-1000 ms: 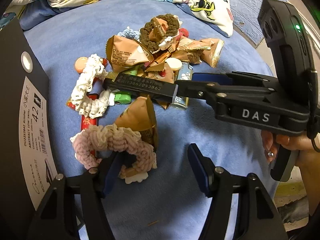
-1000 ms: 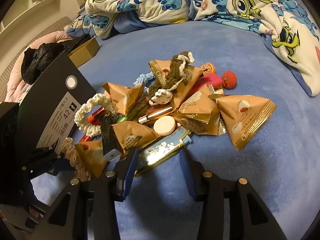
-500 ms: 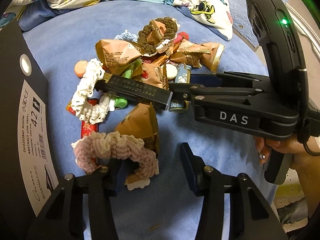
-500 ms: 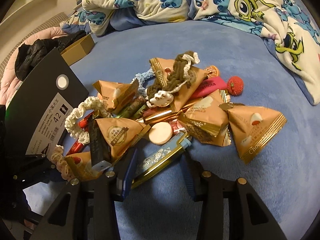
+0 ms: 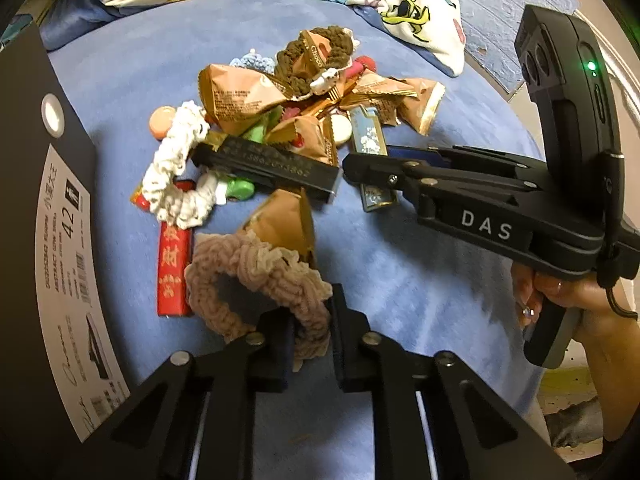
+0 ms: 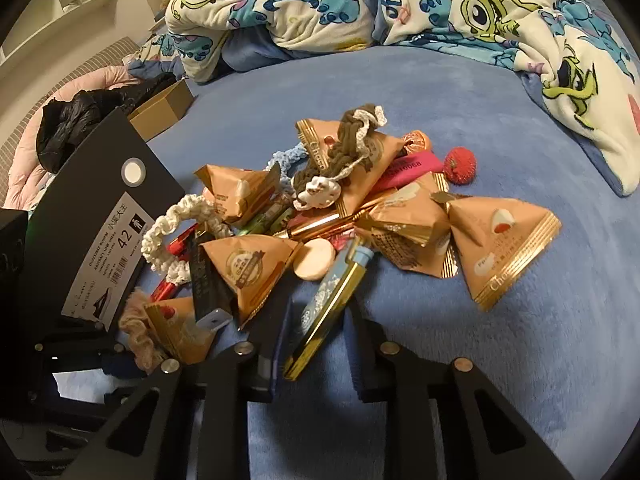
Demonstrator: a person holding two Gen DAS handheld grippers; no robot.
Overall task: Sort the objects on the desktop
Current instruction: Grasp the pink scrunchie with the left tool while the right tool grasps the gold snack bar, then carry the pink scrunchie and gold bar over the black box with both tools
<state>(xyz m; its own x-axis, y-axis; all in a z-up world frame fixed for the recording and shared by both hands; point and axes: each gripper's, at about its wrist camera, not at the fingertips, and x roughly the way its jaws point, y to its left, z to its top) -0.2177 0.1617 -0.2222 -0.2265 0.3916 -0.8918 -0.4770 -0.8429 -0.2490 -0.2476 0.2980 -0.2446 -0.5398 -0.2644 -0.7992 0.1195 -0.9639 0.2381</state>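
A heap of small things lies on a blue blanket (image 5: 400, 280): brown snack packets (image 6: 504, 240), a white scrunchie (image 5: 176, 176), a brown scrunchie (image 5: 312, 56), a black bar (image 5: 264, 168), a red packet (image 5: 172, 268). My left gripper (image 5: 310, 340) is shut on a pink knitted scrunchie (image 5: 256, 276) at the near edge of the heap. My right gripper (image 6: 316, 344) has its jaws around a blue-and-gold lighter (image 6: 332, 304), also seen in the left wrist view (image 5: 370, 148); the jaws stand close on both sides of it, touching not clear.
A black shoebox (image 5: 44, 208) with a white "42" label stands at the left, also in the right wrist view (image 6: 100, 216). A cartoon-print quilt (image 6: 360, 4) is bunched at the back. A small cardboard box (image 6: 164, 108) and black clothing (image 6: 80, 120) lie far left.
My left gripper moved forward and closed on the pink scrunchie. My right gripper slid forward so the blue-and-gold lighter now lies between its narrowing jaws.
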